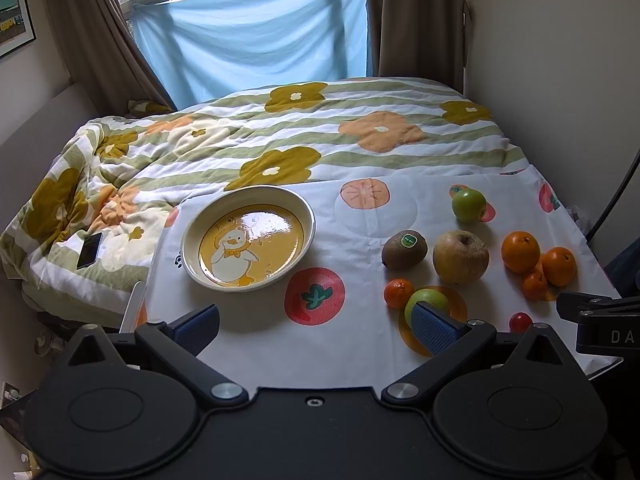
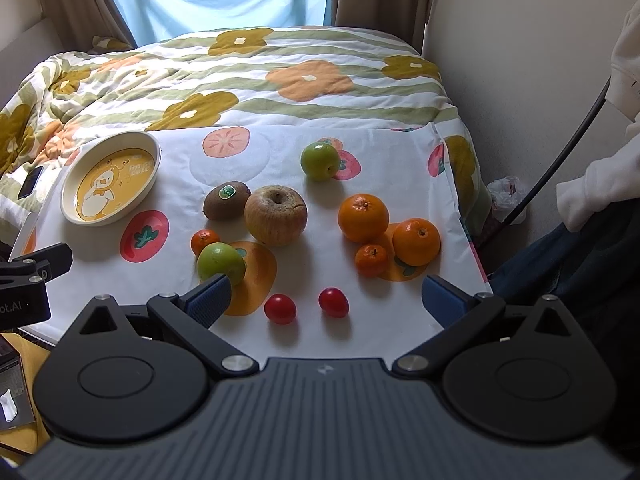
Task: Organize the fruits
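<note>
1. From your left wrist view, your left gripper hangs above the near edge of the fruit-print cloth, its blue pads wide apart and holding nothing.
2. The duck plate sits ahead and a little left of that gripper, with no fruit in it.
3. To the right lie the fruits: a kiwi touching or just beside the big wrinkled apple, a far green apple behind them, and a near green apple partly hidden by your right-hand pad, with a small mandarin just beside it.
4. Two oranges and a small one cluster at the far right; one cherry tomato shows near the edge.
5. A phone lies on the quilt, left of the cloth.
6. From your right wrist view, your right gripper also has its fingers spread, empty, above the cloth's near edge.
7. Two cherry tomatoes lie between its pads, well apart from each other.
8. The near green apple sits just behind the left pad; I cannot tell whether they touch.
9. The plate is far left, well apart from the fruit.
</note>
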Motion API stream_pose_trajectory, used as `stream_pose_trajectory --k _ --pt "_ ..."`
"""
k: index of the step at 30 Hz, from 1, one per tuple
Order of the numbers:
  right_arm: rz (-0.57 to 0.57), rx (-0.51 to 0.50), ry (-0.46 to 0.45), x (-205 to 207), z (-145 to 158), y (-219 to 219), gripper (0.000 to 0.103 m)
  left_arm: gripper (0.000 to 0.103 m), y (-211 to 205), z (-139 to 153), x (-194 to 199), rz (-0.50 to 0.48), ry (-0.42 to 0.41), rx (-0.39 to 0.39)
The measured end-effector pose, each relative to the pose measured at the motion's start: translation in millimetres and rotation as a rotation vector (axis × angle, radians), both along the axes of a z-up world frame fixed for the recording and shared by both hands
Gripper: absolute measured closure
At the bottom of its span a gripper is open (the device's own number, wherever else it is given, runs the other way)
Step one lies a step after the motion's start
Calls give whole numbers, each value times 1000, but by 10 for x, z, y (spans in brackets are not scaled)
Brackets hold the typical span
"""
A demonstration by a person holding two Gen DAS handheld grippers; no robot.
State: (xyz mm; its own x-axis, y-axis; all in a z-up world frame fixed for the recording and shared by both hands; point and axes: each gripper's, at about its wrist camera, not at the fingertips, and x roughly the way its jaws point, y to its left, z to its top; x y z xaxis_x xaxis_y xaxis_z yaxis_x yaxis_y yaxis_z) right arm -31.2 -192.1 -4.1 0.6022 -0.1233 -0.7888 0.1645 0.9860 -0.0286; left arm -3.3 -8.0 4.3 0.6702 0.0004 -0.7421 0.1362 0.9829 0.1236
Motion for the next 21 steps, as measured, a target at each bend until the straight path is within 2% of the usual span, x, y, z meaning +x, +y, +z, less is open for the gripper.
stream_pose_trajectory --k 21 --pt "-1 4 3 44 -21 -18 0 0 14 12 36 0 1 0"
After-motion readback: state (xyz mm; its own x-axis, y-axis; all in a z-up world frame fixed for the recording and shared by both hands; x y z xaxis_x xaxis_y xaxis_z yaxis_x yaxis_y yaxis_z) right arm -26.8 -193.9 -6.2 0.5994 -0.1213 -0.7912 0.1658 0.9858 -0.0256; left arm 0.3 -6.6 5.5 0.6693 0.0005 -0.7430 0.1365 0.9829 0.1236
